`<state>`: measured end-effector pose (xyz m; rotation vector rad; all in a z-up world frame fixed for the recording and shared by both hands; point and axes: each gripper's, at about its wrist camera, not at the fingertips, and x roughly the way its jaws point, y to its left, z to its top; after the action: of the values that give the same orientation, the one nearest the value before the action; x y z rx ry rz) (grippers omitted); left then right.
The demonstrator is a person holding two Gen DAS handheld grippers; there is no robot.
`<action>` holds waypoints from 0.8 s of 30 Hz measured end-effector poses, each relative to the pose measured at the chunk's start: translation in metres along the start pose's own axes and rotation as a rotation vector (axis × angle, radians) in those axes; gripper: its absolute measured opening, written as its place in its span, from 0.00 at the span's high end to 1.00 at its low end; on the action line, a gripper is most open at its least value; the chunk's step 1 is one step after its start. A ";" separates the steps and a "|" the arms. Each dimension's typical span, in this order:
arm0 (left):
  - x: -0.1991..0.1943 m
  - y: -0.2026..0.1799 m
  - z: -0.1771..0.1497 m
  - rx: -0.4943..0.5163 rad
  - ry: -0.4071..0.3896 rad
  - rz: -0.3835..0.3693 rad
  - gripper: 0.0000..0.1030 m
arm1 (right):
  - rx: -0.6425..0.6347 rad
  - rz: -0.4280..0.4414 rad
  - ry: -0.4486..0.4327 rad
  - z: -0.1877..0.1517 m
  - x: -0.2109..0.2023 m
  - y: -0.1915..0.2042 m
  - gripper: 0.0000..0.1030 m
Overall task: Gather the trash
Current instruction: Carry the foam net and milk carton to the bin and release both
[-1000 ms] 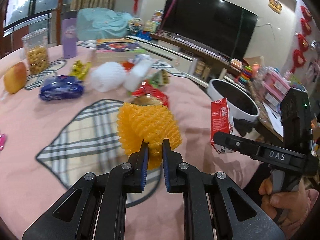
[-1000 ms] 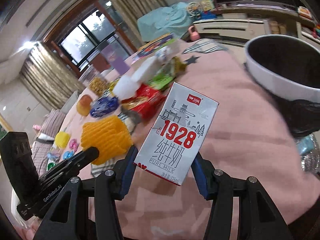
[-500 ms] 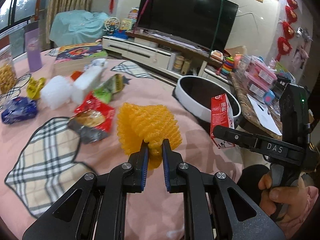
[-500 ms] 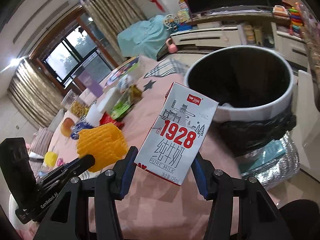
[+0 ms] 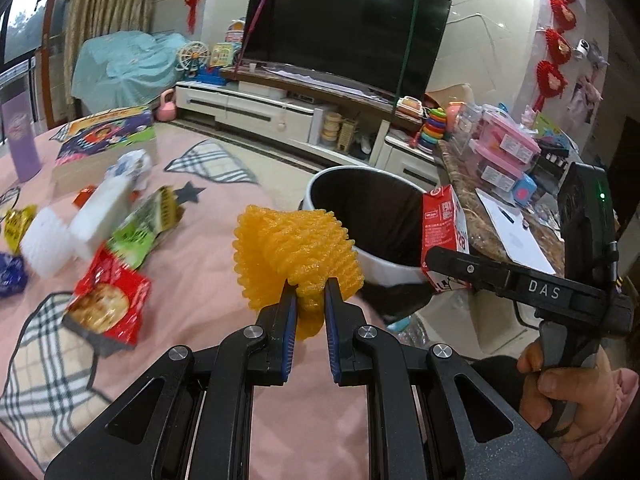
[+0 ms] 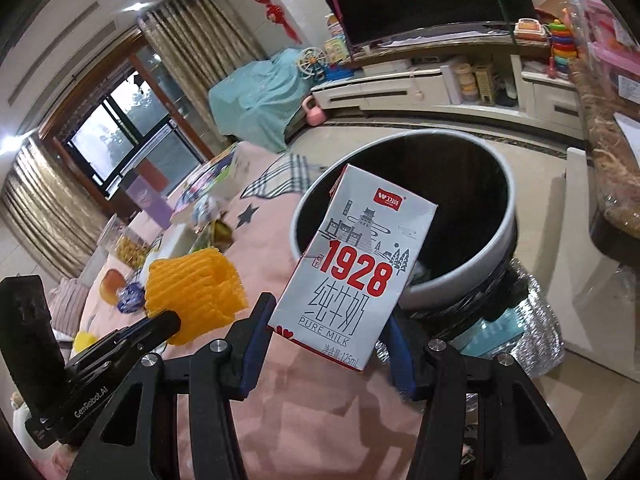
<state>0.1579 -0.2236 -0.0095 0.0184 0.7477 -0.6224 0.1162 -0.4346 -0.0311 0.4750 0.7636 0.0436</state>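
Tilting downward, left gripper (image 5: pixel 310 298) pinching foam net (image 5: pixel 294 254)

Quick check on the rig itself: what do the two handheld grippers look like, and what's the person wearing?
Both grippers are black plastic linkages with silver pivot bolts and blue finger pads. The right gripper reads "DAS" along its finger, with a green light on its block-shaped body. The left gripper reads "GenRobot.AI". A pink sleeve covers the right wrist.
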 end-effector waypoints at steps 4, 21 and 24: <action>0.011 -0.011 0.012 0.020 -0.002 -0.011 0.88 | 0.003 -0.018 -0.007 0.013 0.002 -0.010 0.48; 0.065 -0.035 0.050 0.060 0.041 -0.034 0.87 | 0.016 -0.067 0.011 0.042 0.022 -0.045 0.52; 0.072 -0.040 0.052 0.067 0.049 -0.035 0.87 | 0.025 -0.071 0.009 0.045 0.023 -0.051 0.52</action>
<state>0.2102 -0.3058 -0.0088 0.0823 0.7761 -0.6819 0.1567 -0.4930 -0.0403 0.4711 0.7897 -0.0300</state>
